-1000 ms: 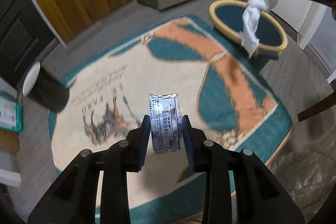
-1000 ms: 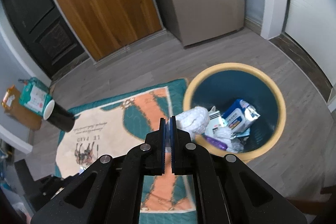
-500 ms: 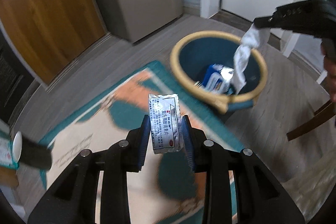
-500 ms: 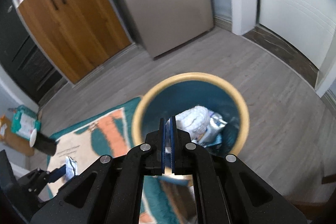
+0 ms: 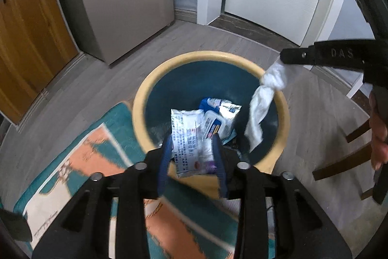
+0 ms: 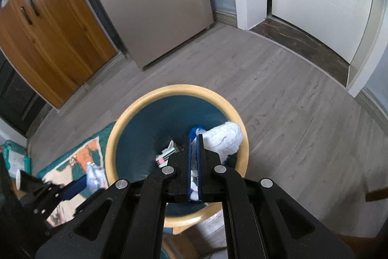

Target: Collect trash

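Grey plank flooring (image 6: 278,94) spreads under everything, with the teal, orange and cream patterned rug (image 5: 80,171) lying against the near side of the round dark-blue waste bin with a pale yellow rim (image 5: 211,56). You are at the drop-off step: both pieces of trash are over the bin and neither has landed yet.

Your left gripper (image 5: 192,157) hangs above the bin's near rim, and its fingers (image 5: 165,157) are opening around the silver foil sachet printed with text (image 5: 185,140). The sachet sits between them; the blue pads look to have drawn clear of its edges, though blur makes that hard to swear to. It appears ready to fall onto the wrappers and the blue-and-white wipes packet (image 5: 215,123) already at the bottom.

Your right gripper (image 6: 194,162) is clamped tight on the crumpled white paper towel (image 5: 264,101), which dangles from the closed fingers (image 6: 200,157) just inside the bin's far-right rim.

Next, I judge, you want the left fingers to spread enough that the sachet slips free. It hangs over the near rim, so a small nudge forward would make the drop surer. Then release the towel, keeping its loose tail inside the rim so it does not drape over the edge.
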A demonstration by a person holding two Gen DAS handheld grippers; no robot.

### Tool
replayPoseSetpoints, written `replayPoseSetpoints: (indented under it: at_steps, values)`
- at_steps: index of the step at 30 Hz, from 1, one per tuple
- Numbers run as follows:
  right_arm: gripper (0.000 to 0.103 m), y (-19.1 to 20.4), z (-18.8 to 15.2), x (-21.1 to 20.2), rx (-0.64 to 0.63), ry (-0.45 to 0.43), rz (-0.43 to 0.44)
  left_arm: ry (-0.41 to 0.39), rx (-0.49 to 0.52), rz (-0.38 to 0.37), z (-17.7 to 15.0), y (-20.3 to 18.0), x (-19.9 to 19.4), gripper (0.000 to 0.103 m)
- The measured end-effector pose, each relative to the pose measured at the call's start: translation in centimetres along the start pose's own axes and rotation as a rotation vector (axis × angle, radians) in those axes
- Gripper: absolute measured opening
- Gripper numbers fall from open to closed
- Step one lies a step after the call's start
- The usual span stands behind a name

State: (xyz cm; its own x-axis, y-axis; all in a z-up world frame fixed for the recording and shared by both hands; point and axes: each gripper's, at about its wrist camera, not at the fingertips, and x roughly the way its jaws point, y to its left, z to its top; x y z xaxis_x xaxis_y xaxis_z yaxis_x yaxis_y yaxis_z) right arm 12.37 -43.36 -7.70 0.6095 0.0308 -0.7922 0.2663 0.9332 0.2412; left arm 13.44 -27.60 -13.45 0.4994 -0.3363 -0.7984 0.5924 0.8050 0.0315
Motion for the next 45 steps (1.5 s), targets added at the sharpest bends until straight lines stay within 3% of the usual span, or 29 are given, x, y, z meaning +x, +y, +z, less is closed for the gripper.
replayPoseSetpoints:
  at_steps: [1,2,7,16,22,29,34,45]
  values:
    - [0.009,0.0,0.0,0.0,-0.003,0.002,0.019,-0.011,-0.001,0.019,0.1,0.1,-0.1,0.065]
    - [0.018,0.1,0.0,0.0,-0.010,0.001,0.029,-0.025,-0.002,0.021,0.1,0.0,-0.3,0.070]
    - [0.030,0.2,0.0,-0.9,-0.009,-0.011,0.046,-0.033,-0.006,0.016,0.0,0.2,-2.2,0.070]
    - [0.033,2.9,-2.4,-6.3,-0.046,-0.025,0.079,-0.157,-0.006,0.009,-1.2,0.5,-12.2,0.082]
    - [0.053,4.0,-5.1,-11.2,-0.130,-0.096,0.046,-0.213,-0.019,0.013,-4.3,0.0,-17.7,0.093]
    - [0.095,4.3,-8.6,-14.6,-0.124,-0.151,0.036,-0.260,-0.084,0.021,-7.0,0.7,-20.4,0.097]
    - [0.097,5.4,-10.2,-15.2,-0.157,-0.164,-0.019,-0.272,-0.006,0.117,-7.5,-0.2,-19.9,0.097]
    - [0.098,5.7,-10.5,-15.6,-0.153,-0.198,-0.059,-0.265,0.059,0.122,-7.9,-1.3,-19.7,0.097]
